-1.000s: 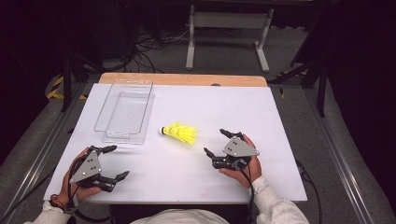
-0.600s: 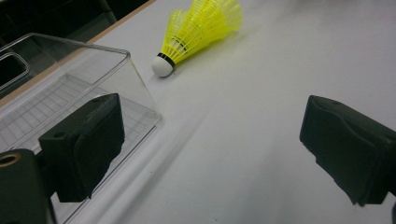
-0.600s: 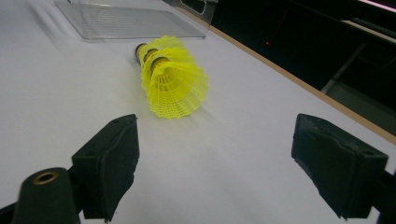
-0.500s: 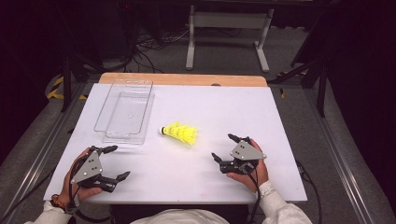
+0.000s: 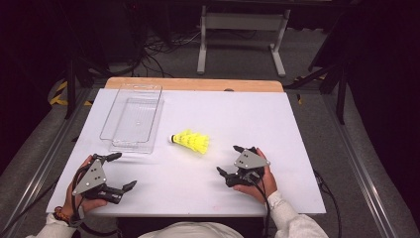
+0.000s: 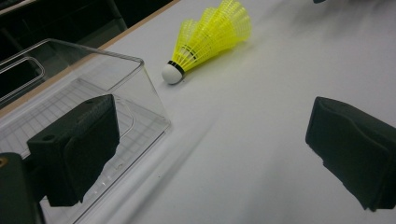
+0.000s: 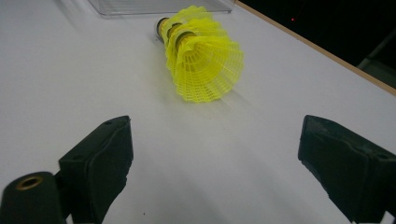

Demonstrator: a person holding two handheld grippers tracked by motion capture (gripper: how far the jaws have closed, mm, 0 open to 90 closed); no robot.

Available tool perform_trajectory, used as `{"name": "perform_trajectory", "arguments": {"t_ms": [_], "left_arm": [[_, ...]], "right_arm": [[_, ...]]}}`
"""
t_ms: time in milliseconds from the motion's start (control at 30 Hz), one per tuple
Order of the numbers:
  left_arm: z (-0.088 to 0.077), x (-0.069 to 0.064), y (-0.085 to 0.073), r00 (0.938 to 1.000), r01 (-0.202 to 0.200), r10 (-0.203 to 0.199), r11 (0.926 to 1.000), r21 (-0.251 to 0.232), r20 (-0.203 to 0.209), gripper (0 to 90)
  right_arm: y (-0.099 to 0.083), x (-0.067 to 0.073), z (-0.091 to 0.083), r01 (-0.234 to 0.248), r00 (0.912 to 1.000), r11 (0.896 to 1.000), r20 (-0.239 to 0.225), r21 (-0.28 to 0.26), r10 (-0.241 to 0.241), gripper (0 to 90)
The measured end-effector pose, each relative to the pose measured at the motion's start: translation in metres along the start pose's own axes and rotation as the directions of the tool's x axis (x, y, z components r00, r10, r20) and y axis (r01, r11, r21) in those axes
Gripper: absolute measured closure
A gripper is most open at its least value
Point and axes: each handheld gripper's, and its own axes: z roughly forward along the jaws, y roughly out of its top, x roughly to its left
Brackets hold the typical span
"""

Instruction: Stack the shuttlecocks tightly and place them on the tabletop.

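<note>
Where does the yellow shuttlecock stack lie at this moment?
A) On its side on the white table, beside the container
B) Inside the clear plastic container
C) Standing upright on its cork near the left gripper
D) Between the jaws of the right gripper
A: the yellow shuttlecock stack lies on its side on the white table, just outside the clear plastic container, and no jaws touch it.
</note>
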Motion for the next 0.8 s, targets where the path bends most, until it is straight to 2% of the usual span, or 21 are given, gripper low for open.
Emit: {"name": "perform_trajectory", "arguments": {"t_ms": [167,400,467,600,633,700,800], "left_arm": [[0.001,-0.001,0.0,1.0,-0.001,0.001,1.0,0.008,0.003,3.8],[0.001,0.0,-0.001,1.0,0.0,0.0,1.0,0.008,0.008,3.7],[0.001,0.0,0.0,0.9999,-0.012,0.012,0.9999,0.01,0.006,3.7],[0.002,0.0,-0.001,0.9999,-0.012,0.012,0.9999,0.012,0.009,3.7],[0.002,0.0,-0.001,0.9999,-0.012,0.012,0.9998,0.013,0.01,3.7],[0.001,0.0,-0.001,0.9999,-0.011,0.011,0.9999,0.012,0.011,3.7],[0.001,0.0,-0.001,0.9999,-0.013,0.013,0.9998,0.013,0.011,3.7]], "right_arm": [[0.007,0.002,0.016,-0.011,0.9989,1.0,-0.045,0.025,0.012,11.7],[0.017,0.005,0.033,0.003,0.997,0.999,-0.078,0.045,0.0,12.6],[0.02,0.006,0.038,-0.002,0.9952,0.999,-0.098,0.054,0.007,14.7],[0.025,0.008,0.051,0.002,0.9935,0.996,-0.113,0.094,0.009,16.8],[0.027,0.008,0.057,-0.01,0.9902,0.995,-0.137,0.097,0.024,18.3],[0.03,0.008,0.063,-0.009,0.9884,0.993,-0.15,0.114,0.026,19.4],[0.033,0.009,0.07,-0.012,0.9875,0.991,-0.154,0.133,0.033,20.9]]}}
